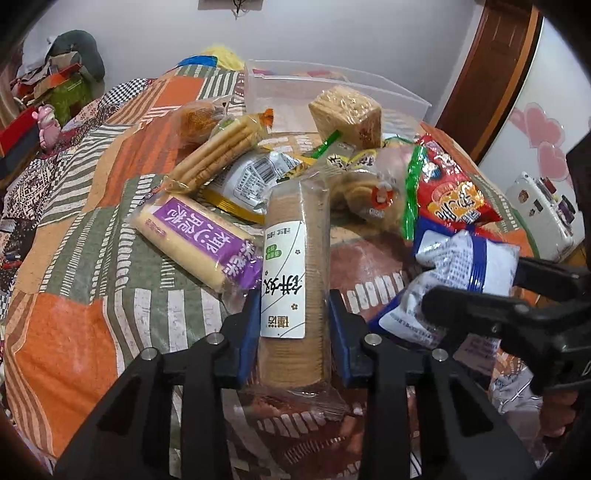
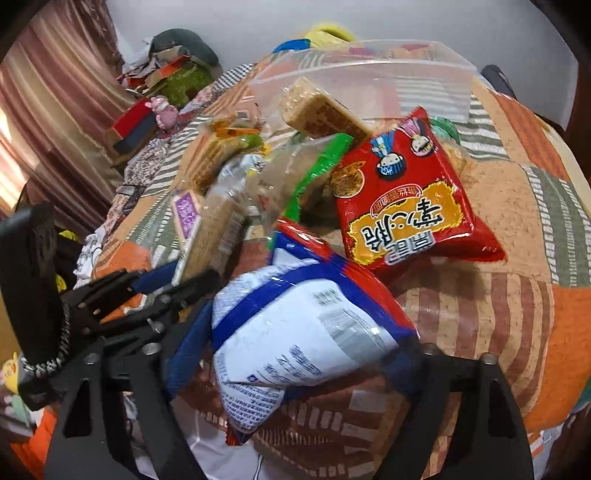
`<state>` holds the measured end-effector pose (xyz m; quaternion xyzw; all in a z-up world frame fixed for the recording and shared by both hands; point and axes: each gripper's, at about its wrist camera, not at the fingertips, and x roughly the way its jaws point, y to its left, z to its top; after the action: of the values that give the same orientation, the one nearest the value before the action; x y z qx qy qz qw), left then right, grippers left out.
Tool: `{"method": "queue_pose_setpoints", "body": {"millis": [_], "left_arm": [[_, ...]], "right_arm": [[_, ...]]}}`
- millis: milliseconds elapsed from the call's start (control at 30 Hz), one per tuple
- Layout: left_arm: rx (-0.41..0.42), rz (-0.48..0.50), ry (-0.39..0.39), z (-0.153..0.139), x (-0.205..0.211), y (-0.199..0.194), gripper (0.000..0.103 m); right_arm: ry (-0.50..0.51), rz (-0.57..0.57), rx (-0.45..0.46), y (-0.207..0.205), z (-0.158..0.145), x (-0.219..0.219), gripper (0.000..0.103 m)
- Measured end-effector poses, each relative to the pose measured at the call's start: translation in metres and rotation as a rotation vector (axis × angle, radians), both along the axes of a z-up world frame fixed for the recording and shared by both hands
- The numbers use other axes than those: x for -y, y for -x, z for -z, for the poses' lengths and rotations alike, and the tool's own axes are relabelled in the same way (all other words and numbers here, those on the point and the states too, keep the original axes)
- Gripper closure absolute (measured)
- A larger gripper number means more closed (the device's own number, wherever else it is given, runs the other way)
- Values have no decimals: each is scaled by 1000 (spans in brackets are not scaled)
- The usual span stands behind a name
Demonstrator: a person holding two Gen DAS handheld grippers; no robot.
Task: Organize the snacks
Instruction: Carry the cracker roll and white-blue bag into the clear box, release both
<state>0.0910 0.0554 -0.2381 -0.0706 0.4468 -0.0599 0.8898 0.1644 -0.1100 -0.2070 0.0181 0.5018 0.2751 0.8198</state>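
Under my work lay a patchwork quilt [image 1: 74, 332] of orange, green-striped and brown squares. At its far left edge I saw a pink plush toy [image 1: 46, 125] beside a red box [image 1: 16, 129], with a heap of clothes [image 1: 70, 51] piled behind them against the pale wall [image 1: 332, 33]. To my right stood a brown wooden door frame [image 1: 491, 74] and a white panel with pink hearts [image 1: 543, 129]. A striped curtain [image 2: 48, 103] hung on the left.

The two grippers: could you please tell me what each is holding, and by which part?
The left gripper clamps the round cracker sleeve across its sides near the lower end. The right gripper grips the white-and-blue snack bag across its middle.
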Motion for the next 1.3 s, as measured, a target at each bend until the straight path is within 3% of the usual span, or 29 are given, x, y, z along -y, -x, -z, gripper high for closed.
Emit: {"method": "queue_pose_setpoints", "body": {"millis": [233, 267, 433, 867, 1300], "left_arm": [[-20, -9, -50, 9, 12, -16, 62], [-20, -12, -48, 8, 12, -16, 67], [-10, 14, -21, -6, 15, -10, 68], [148, -4, -33, -85, 16, -11, 68], [250, -35, -41, -134, 24, -66, 68]], "right_arm": [[-28, 5, 30, 2, -10, 5, 49], [-25, 8, 41, 3, -13, 6, 50], [-45, 22, 86, 1, -27, 16, 58], [-89, 83, 229, -17, -67, 41, 62], [-139, 159, 381, -61, -118, 67, 62]]}}
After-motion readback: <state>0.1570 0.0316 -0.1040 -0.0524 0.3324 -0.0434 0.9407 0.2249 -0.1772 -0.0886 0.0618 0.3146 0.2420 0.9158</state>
